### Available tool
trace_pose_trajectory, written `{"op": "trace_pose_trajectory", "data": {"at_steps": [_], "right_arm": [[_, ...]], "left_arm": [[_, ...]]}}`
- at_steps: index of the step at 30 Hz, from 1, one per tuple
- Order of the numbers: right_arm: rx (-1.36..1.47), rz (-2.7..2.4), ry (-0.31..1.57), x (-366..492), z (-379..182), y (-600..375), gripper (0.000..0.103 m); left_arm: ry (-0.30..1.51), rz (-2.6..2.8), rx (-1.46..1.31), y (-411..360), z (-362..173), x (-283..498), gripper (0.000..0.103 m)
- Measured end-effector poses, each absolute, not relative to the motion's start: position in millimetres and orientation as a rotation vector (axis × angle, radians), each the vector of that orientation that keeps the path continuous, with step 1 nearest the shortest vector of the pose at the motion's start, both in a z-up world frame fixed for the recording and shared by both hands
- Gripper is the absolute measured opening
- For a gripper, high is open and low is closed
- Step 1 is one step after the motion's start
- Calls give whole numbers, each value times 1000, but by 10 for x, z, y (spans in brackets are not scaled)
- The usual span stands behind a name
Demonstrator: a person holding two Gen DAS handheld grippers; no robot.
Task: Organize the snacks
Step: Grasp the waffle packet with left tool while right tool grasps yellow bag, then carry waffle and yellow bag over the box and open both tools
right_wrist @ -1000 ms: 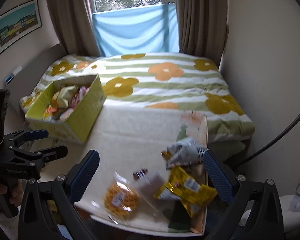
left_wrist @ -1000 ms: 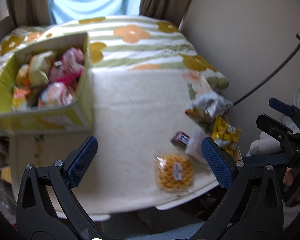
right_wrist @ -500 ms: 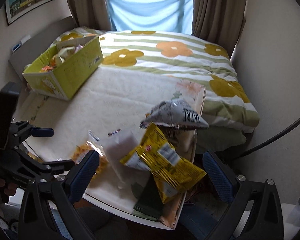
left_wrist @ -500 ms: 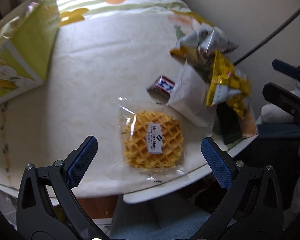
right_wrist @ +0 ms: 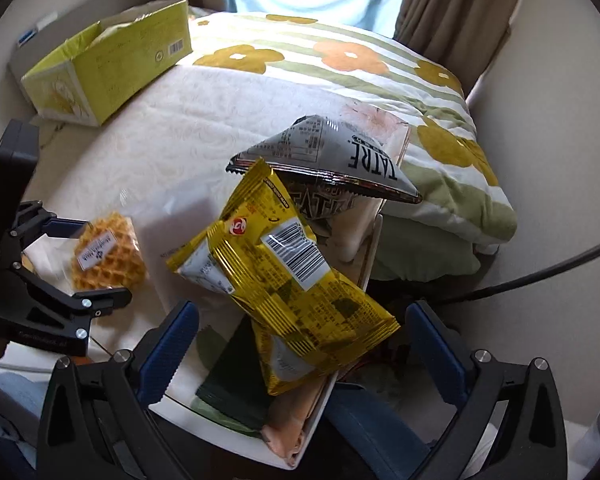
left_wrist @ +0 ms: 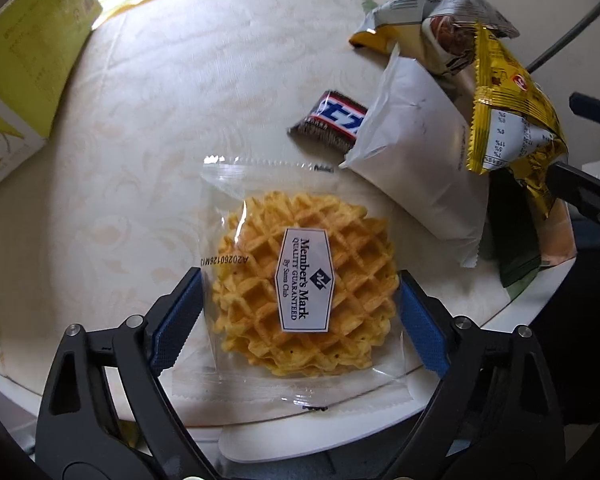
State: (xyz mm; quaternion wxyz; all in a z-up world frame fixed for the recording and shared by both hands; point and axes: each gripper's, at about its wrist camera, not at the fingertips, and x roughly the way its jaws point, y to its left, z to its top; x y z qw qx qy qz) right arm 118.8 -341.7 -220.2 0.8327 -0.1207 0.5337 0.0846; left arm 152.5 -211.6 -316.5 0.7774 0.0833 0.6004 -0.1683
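A waffle in a clear wrapper (left_wrist: 300,284) lies on the cream tablecloth (left_wrist: 160,120) near the front edge; it also shows in the right wrist view (right_wrist: 106,256). My left gripper (left_wrist: 300,316) is open, its blue pads on either side of the waffle. My right gripper (right_wrist: 300,344) is open around the near end of a yellow snack bag (right_wrist: 284,276). A white packet (left_wrist: 420,168), a dark chocolate bar (left_wrist: 332,120) and a grey snack bag (right_wrist: 332,160) lie close by.
A yellow-green cardboard box (right_wrist: 112,64) stands at the table's far left. A flowered quilt (right_wrist: 340,64) covers the bed behind the table. A wall and a black cable (right_wrist: 540,276) are at the right. Flat green and tan packets (right_wrist: 240,396) lie at the table corner.
Both grippers have moved forward and down toward the table. My left now straddles the waffle; my right has closed in on the yellow bag. Both stay open.
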Motion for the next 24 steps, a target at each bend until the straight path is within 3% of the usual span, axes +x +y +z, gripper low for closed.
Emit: {"op": "trace_pose_trajectory", "data": {"at_steps": [9, 17, 21, 24], "right_arm": [[-353, 190, 1142, 1276, -2318, -3402, 103], [-423, 220, 1157, 1340, -2445, -3293, 102], [-456, 239, 1178, 1383, -2537, -3242, 78], [-489, 248, 1173, 1368, -2571, -3195, 70]], "left_arm": [[1281, -371, 196, -2154, -3128, 1461, 76], [1287, -355, 171, -2036, -3027, 1520, 73], [1286, -332, 158, -1954, -3013, 1555, 73], [1279, -320, 156, -1905, -2963, 1539, 73]]}}
